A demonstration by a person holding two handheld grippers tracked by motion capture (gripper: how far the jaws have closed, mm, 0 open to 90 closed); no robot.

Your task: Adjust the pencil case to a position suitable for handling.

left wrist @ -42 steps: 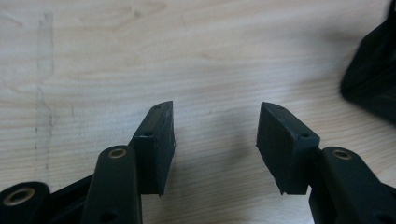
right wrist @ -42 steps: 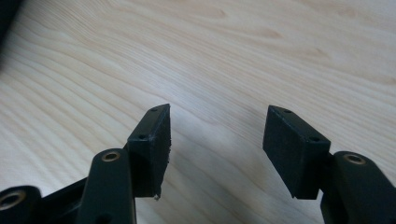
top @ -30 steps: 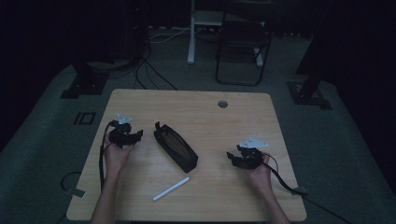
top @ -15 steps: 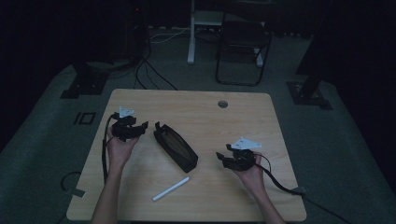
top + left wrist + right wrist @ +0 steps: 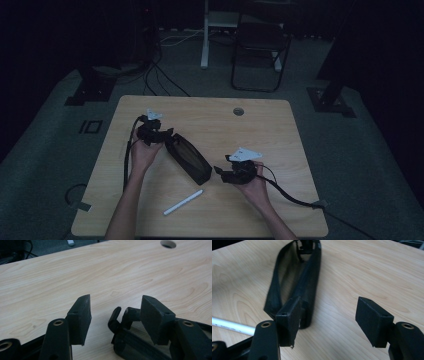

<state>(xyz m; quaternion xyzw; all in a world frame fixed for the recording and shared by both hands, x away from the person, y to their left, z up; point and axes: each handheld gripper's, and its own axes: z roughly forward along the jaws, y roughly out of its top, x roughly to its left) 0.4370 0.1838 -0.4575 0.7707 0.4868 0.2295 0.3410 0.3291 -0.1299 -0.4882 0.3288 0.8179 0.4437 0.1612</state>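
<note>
Both grippers, left (image 5: pixel 167 134) and right (image 5: pixel 218 171), stand part-open and empty at opposite ends of the black pouch (image 5: pixel 188 158), the right having just widened; a one-sided grab could drag it onto the white pen (image 5: pixel 183 202).

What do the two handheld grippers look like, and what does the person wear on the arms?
Both the left gripper and the right gripper are black, each with two blocky, flat-faced jaws fixed by brass-coloured eyelets. Each carries a pale three-cornered plate on top. A black cable trails from each; the right one ends in a small grey connector. The forearms are bare, with no sleeves in view.
</note>
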